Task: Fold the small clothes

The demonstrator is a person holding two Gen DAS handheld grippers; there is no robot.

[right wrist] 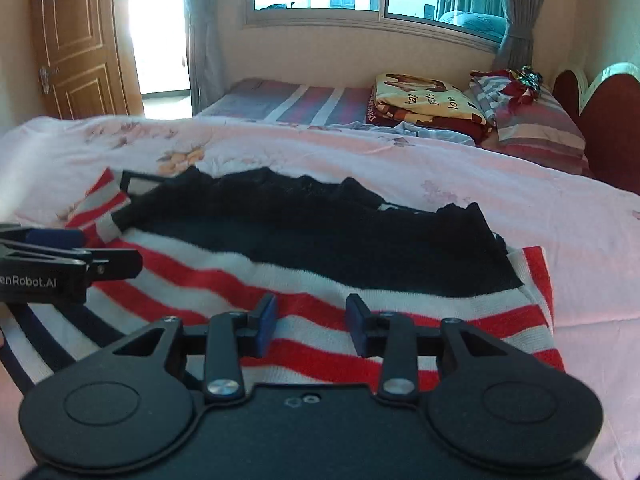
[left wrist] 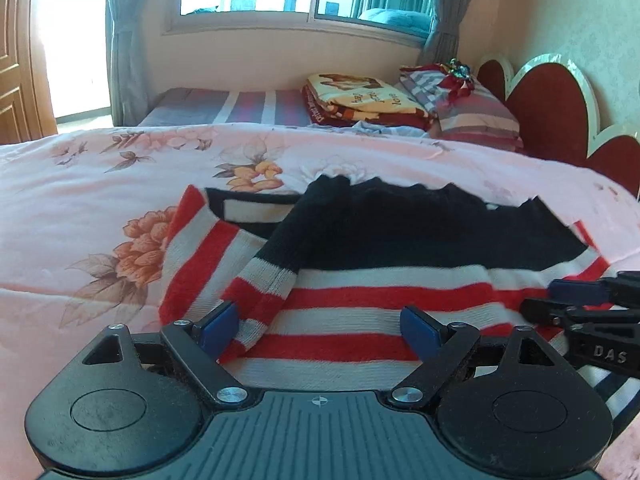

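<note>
A small knitted sweater [left wrist: 360, 292] with red and white stripes and a black upper part lies on the pink floral bedspread [left wrist: 80, 208]. One sleeve [left wrist: 276, 252] is folded across its front. My left gripper [left wrist: 320, 328] is open just above the striped hem, the sleeve cuff beside its left finger. My right gripper [right wrist: 312, 320] is open over the sweater [right wrist: 360, 280] near its right side. Each gripper shows in the other's view: the right at the right edge [left wrist: 560, 300], the left at the left edge [right wrist: 92, 248].
A folded yellow and red blanket [left wrist: 360, 100] and striped pillows [left wrist: 472, 116] lie at the far end of the bed by a red headboard [left wrist: 560, 108]. A window and curtains are behind. A wooden door [right wrist: 76, 40] stands at the left.
</note>
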